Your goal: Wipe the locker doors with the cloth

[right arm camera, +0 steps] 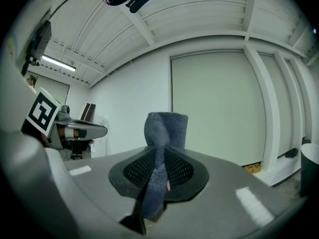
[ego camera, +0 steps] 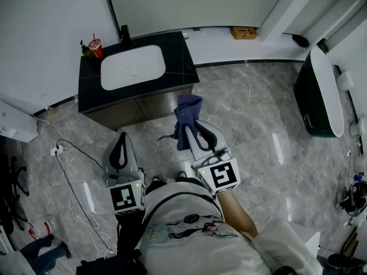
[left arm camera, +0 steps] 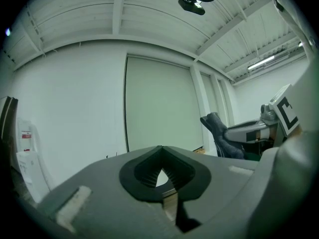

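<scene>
Right claw (right arm camera: 162, 149): jaws clamped on blue-grey cloth of soft fleecy fabric (right arm camera: 166, 126). Cloth twisted between the ribbed black pads, upper end standing free above the tips, lower end trailing back towards the claw body. Held about level in front of the person, cloth near the front corner of the black stone vanity counter (ego camera: 179, 55).

Left claw (left arm camera: 160, 151): jaws together at the tips, nothing between them. Held level, apart from and to the left of the right claw.

Square-marker cubes (ego camera: 221, 175), one on the rear of each claw.

White oval basin (ego camera: 133, 67) set in the counter, black tap (ego camera: 124, 36) behind it, red cup (ego camera: 96, 48) at the back left corner.

Grey marbled floor tiles (ego camera: 252, 105). White cables (ego camera: 67, 153) loose on the floor at left.

Large pale flat wall panel (right arm camera: 219, 108) ahead of both claws.
</scene>
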A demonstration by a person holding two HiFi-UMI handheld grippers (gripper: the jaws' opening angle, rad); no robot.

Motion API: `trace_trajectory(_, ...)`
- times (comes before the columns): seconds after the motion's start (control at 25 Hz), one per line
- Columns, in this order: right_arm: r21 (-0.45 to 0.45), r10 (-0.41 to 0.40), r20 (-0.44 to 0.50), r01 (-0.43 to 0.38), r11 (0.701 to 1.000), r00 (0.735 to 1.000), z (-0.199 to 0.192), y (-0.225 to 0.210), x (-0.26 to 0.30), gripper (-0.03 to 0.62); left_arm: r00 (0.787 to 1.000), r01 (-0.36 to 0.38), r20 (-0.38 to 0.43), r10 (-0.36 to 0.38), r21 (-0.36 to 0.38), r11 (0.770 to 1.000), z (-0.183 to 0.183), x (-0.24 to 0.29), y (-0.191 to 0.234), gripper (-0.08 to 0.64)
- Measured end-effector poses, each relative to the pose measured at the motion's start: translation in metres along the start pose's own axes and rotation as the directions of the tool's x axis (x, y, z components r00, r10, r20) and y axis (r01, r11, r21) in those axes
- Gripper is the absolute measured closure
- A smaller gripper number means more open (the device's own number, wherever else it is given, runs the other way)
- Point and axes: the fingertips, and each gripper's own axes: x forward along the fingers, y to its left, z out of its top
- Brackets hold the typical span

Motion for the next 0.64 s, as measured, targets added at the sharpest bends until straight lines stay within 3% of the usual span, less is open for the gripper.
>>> trace_trajectory(0.64, 0.003, -0.022, 0.014, 0.022, 1.0, 1.0, 0.006, -0.006, -0.002, 0.531, 0.999, 0.047, 0.006, -0.047, 0.002, 0.999, -0.004, 0.013, -0.009, 0.558)
